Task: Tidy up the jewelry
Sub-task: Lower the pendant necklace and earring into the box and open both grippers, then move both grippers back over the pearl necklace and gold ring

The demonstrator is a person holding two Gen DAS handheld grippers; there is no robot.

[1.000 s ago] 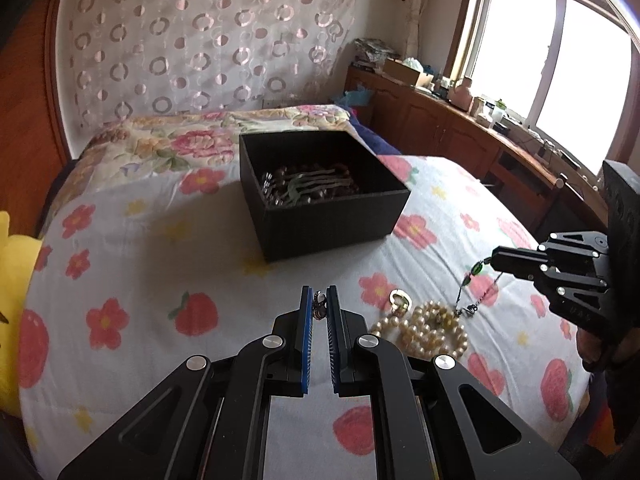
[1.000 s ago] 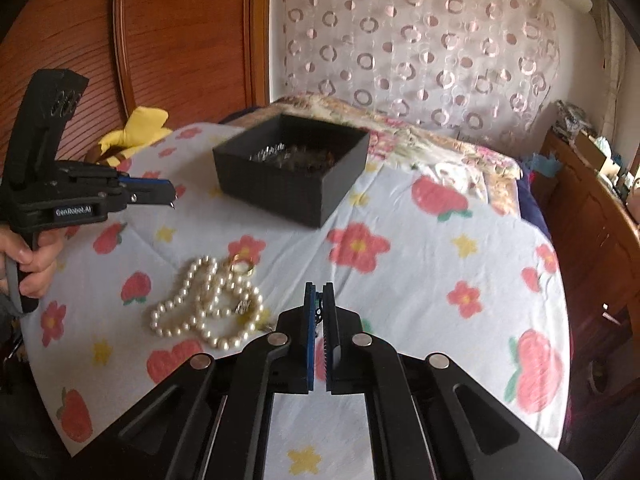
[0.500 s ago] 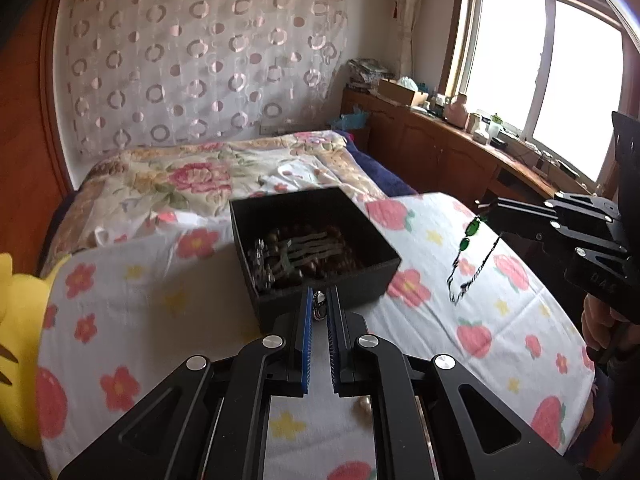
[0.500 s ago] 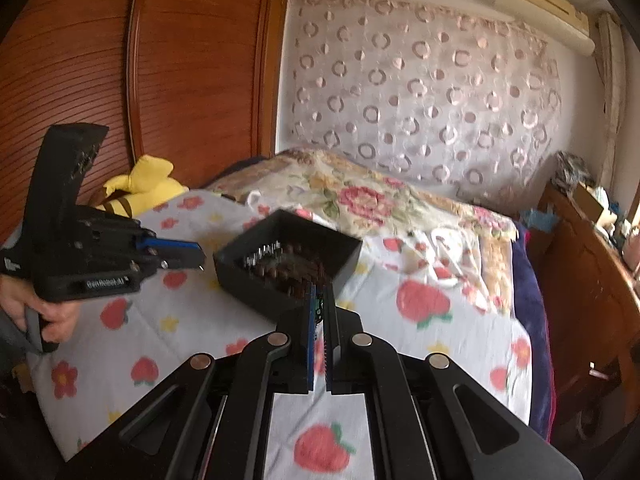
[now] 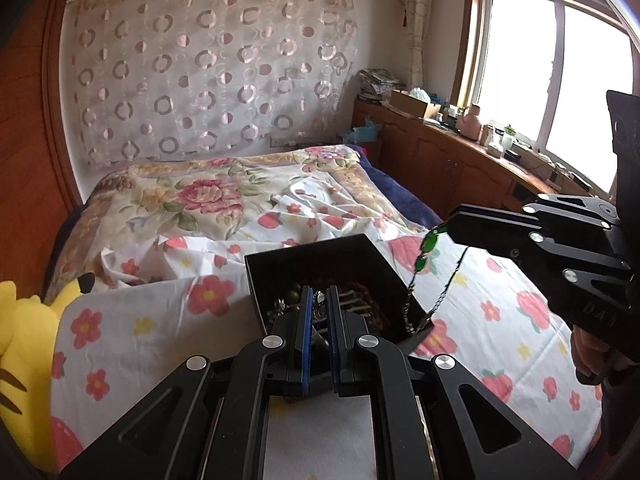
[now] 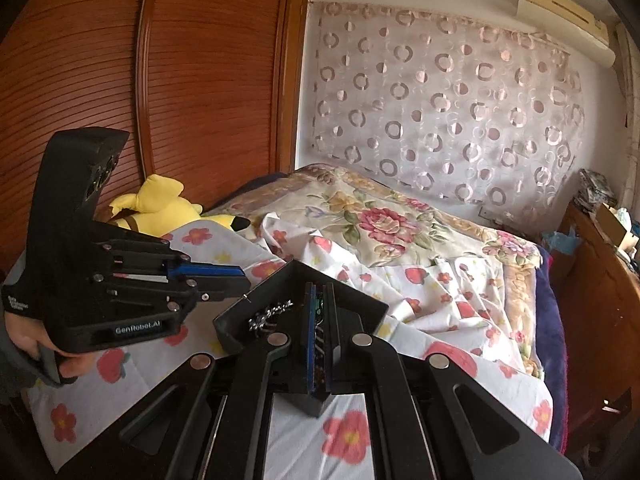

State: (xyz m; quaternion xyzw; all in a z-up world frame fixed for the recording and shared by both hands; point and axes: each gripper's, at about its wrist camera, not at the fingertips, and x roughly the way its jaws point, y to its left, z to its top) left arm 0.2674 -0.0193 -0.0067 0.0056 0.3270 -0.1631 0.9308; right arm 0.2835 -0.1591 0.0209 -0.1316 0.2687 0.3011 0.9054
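Risk no. 1 is the green-bead chain (image 5: 430,276): it hangs from the right gripper (image 5: 454,226), jaws pinched tight on its top end, and the bottom loop dangles right at the near-right corner of the black box (image 5: 316,260), prob. half over the rim. Let go now and part of it likely slides down the outside wall onto the strawberry sheet (image 5: 132,332) instead of landing inside w/ the dark bead strands already there.

Left gripper (image 5: 319,300) is clamped narrow on a small silvery piece, can't tell what exactly, hovering over the box's near side. Piece is tiny, so a loose pinch or a tilt could drop it short of the box.

Both grippers crowd one small opening; tips could bump, or the swinging chain could snag the left fingers (image 5: 306,312). Box sits on soft bedding, so a knock may tip it.
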